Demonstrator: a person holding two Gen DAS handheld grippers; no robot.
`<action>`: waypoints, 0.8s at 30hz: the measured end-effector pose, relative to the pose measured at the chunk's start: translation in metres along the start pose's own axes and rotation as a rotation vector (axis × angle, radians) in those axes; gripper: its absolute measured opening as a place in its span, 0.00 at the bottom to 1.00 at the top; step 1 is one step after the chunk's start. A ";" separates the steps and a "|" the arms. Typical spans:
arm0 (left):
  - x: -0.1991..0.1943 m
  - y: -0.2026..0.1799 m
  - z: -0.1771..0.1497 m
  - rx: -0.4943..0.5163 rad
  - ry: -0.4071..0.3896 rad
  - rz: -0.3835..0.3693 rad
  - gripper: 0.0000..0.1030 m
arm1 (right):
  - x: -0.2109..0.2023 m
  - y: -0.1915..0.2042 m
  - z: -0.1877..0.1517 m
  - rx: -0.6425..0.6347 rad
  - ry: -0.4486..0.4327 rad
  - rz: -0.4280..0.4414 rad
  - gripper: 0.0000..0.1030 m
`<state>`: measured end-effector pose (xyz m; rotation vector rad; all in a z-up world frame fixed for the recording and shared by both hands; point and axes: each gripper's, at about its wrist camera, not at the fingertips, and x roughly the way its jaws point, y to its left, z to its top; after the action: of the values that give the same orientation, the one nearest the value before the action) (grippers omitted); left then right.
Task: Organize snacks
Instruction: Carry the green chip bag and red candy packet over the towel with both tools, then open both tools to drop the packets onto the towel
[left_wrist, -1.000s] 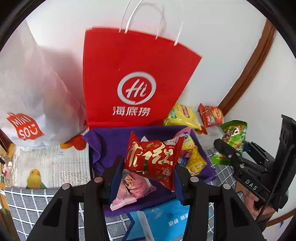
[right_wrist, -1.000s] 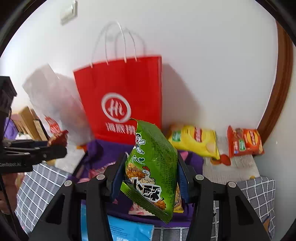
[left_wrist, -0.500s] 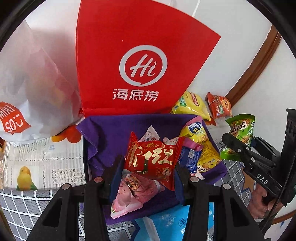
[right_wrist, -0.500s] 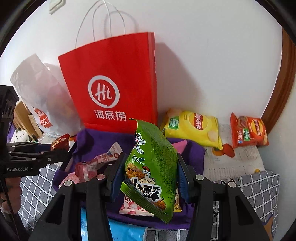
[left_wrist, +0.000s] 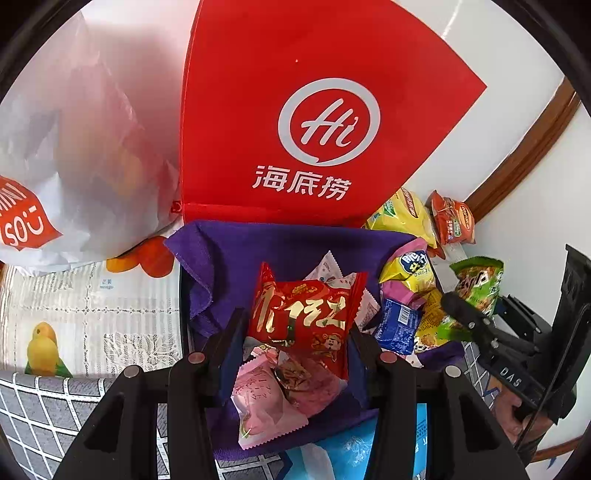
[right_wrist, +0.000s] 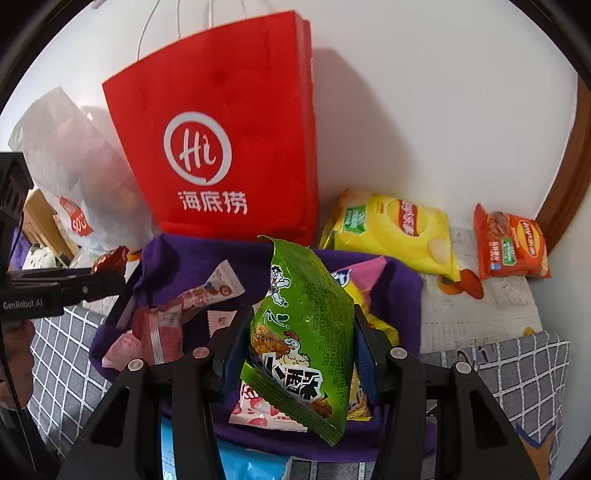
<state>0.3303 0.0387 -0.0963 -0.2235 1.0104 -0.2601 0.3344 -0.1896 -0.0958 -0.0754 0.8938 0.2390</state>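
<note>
My left gripper (left_wrist: 295, 328) is shut on a red snack packet (left_wrist: 304, 314) with gold lettering, held just above a box lined with purple cloth (left_wrist: 236, 247). Pink packets (left_wrist: 266, 402) lie under it in the box. My right gripper (right_wrist: 299, 332) is shut on a green snack bag (right_wrist: 303, 332) with a chicken picture, held over the same purple cloth (right_wrist: 402, 291). The right gripper and its green bag (left_wrist: 476, 284) show at the right edge of the left wrist view. The left gripper with the red packet (right_wrist: 110, 260) shows at the left of the right wrist view.
A red paper bag (left_wrist: 314, 122) stands against the wall behind the box, with a white plastic bag (left_wrist: 74, 147) to its left. A yellow chip bag (right_wrist: 391, 229) and an orange snack bag (right_wrist: 511, 242) lie right of the box. A blue packet (left_wrist: 351, 454) lies in front.
Both grippers have come down and closer to the purple-lined box, each still holding its packet. The red bag and the box contents look larger.
</note>
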 end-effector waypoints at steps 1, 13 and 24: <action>0.001 0.000 0.000 0.001 0.003 -0.005 0.45 | 0.002 0.001 -0.001 -0.004 0.006 0.003 0.49; 0.018 -0.003 0.000 -0.005 0.044 -0.002 0.45 | 0.021 0.018 -0.009 -0.049 0.066 0.015 0.49; 0.026 -0.008 -0.002 0.017 0.057 -0.019 0.45 | 0.032 0.015 -0.011 -0.056 0.113 -0.005 0.49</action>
<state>0.3412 0.0228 -0.1159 -0.2115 1.0629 -0.2933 0.3416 -0.1709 -0.1275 -0.1442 0.9993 0.2569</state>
